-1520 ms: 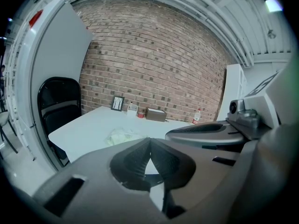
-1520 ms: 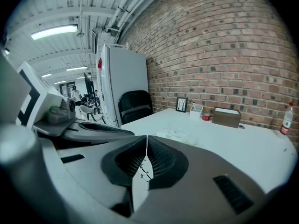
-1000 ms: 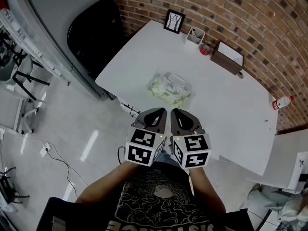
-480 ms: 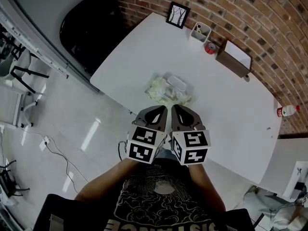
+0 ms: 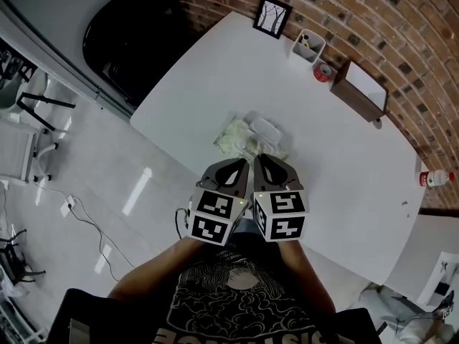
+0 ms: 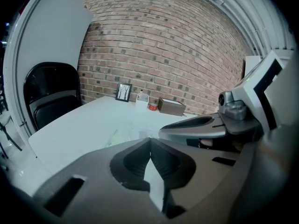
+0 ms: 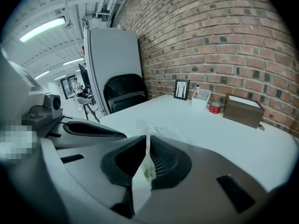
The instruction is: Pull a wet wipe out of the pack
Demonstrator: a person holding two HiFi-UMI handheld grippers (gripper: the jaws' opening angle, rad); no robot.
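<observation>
Close in at the person's chest, both claws sit side by side, just beside each other. The left claw [image 5: 237, 168] is clenched, tips pressed together with nothing in it. The right claw [image 5: 265, 165] is clenched as well, tips meeting; a pale greenish speck shows in the slit below them, too small to identify. Just past the tips lies the wet wipe pack [image 5: 251, 136], crumpled pale green with a white lid, near the front edge of the desk [image 5: 337, 163], clear of both claws. Farther back, along the brick wall: picture frame [image 5: 272, 16], white holder [image 5: 308, 45], red roll [image 5: 324, 72], brown box [image 5: 366, 92].
</observation>
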